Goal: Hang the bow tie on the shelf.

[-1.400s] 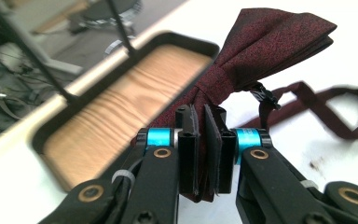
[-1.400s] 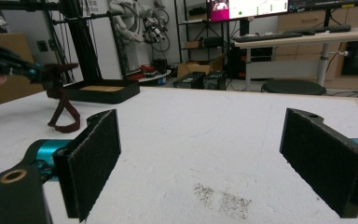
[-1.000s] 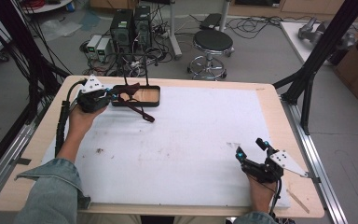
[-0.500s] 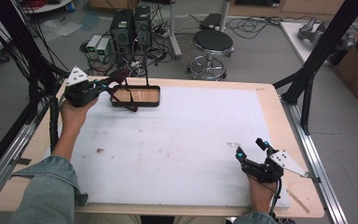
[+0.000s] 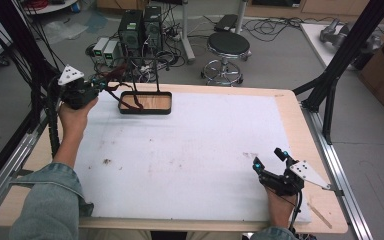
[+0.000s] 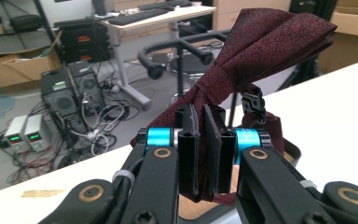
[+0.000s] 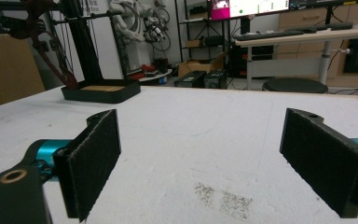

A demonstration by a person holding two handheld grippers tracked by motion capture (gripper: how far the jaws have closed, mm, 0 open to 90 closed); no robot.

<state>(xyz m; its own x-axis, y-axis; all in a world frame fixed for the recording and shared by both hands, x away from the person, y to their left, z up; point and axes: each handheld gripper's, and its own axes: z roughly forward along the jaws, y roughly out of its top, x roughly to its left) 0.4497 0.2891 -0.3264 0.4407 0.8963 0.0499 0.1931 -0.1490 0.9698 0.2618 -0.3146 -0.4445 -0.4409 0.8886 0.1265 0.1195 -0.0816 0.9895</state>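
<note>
The left gripper (image 6: 200, 154) had its jaws clamped on a bow tie (image 6: 265, 46), its strap trailing down toward the tray (image 5: 145, 103); the right gripper (image 5: 269, 161) sat apart-jawed, well away.

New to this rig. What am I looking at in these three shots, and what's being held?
No robot here: a person holds a two-jaw gripper in each hand. The high view looks down on the table; the other two pictures come from cameras riding on each gripper. The left gripper is shut on a dark red bow tie, its strap hanging toward a black tray at the far edge. The right gripper rests open near the front right corner, holding nothing. The white mat has a few dirt specks.
</note>
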